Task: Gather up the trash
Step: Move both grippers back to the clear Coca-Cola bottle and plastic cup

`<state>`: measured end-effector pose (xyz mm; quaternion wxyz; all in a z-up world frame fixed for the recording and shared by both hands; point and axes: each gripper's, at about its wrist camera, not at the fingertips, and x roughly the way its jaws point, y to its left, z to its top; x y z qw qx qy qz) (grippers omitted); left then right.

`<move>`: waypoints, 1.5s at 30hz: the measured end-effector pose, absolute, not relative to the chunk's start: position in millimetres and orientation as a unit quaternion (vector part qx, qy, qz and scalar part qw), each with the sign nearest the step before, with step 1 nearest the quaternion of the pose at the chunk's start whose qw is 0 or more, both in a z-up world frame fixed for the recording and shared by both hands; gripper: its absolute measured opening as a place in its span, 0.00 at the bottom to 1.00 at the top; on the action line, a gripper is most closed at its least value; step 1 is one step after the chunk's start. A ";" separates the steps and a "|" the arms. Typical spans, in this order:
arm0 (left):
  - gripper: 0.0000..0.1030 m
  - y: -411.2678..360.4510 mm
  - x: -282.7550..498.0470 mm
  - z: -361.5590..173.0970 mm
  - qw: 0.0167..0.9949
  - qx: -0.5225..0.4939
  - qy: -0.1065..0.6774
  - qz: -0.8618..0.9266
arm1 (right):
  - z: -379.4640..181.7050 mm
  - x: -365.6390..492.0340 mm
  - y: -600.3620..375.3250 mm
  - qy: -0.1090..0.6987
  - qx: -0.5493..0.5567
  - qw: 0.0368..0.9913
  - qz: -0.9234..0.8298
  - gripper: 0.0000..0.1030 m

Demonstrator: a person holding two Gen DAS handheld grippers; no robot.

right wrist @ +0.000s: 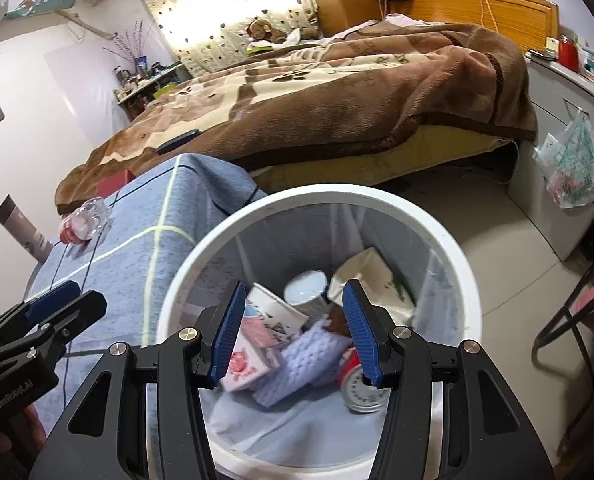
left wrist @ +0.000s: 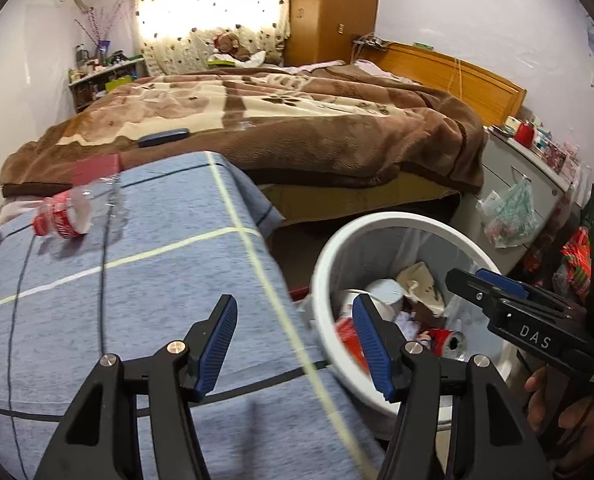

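White bin holds a carton, cup and can.

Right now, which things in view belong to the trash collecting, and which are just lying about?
Belongs to the job:
- white trash bin, already holding a can, cartons and paper
- crushed plastic bottle on the blue cloth
- left gripper and right gripper, both open and empty

Just lying about:
- brown blanket
- dark phone-like slab
- hanging plastic bag
- grey tube
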<state>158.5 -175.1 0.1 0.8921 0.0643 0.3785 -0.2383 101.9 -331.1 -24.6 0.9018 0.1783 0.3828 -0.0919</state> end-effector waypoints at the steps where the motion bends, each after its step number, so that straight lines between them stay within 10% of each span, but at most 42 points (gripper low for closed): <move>1: 0.60 -169.8 159.1 0.7 0.894 0.062 0.378 -0.234 | -24.3 103.2 -329.4 0.382 0.177 0.902 -0.089 0.51; 45: 0.61 46.5 281.7 -12.2 0.918 -0.007 0.391 -0.068 | -20.6 345.6 -155.6 0.406 0.094 0.892 0.176 0.51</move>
